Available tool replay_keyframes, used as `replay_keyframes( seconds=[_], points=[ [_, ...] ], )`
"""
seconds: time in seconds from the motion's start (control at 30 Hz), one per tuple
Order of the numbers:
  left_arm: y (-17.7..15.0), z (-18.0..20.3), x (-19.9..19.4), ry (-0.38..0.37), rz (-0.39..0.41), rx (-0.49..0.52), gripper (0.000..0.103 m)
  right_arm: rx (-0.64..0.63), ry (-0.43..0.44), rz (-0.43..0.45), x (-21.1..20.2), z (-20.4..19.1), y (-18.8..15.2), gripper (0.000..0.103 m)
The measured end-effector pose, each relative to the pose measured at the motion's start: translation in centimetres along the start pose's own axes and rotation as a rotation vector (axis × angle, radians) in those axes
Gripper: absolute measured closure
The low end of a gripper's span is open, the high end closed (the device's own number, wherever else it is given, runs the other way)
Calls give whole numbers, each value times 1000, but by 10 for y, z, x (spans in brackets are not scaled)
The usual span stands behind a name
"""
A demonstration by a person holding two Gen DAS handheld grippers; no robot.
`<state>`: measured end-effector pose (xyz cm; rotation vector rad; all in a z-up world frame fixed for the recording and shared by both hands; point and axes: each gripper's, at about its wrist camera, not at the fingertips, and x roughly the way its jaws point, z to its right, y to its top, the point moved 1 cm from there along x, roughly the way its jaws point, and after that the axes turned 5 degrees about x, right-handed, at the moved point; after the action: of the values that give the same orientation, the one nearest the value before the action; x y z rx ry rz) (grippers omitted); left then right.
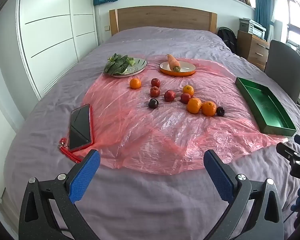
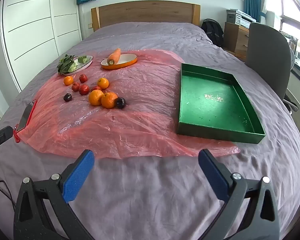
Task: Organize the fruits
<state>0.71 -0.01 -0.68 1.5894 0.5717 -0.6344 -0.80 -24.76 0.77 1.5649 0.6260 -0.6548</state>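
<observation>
Nothing's really started yet, far as I can tell. The green tray [image 2: 220, 100] on the bed [image 2: 150, 180] is empty, and all the fruit, oranges [image 2: 103, 99], red ones [image 2: 84, 89] and dark plums [image 2: 120, 102], sits loose on the pink plastic sheet [image 2: 130, 124], well apart from it. Left gripper [image 1: 152, 160] and right gripper [image 2: 146, 159] both hang wide open, holding nothing. So basically everything's left to do.

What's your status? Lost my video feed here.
Left gripper and right gripper open, empty. Fruits loose on pink plastic sheet; green tray empty. Nothing blocking.
</observation>
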Motion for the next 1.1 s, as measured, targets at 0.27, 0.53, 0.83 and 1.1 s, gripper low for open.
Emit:
replay_keyframes(
  seconds=[0.27, 0.53, 0.83, 1.1],
  points=[
    [3, -3, 0, -5, 9, 1, 1, -3, -1, 3, 0, 0, 0, 0],
    [3, -4, 3, 5, 11, 0, 1, -5, -3, 2, 0, 0, 0, 0],
    [0, -5, 2, 8, 15, -4, 1, -7, -4, 1, -1, 0, -3, 0],
    [-1, -7, 3, 10, 11, -9, 1, -8, -5, 2, 1, 0, -3, 0]
  ],
)
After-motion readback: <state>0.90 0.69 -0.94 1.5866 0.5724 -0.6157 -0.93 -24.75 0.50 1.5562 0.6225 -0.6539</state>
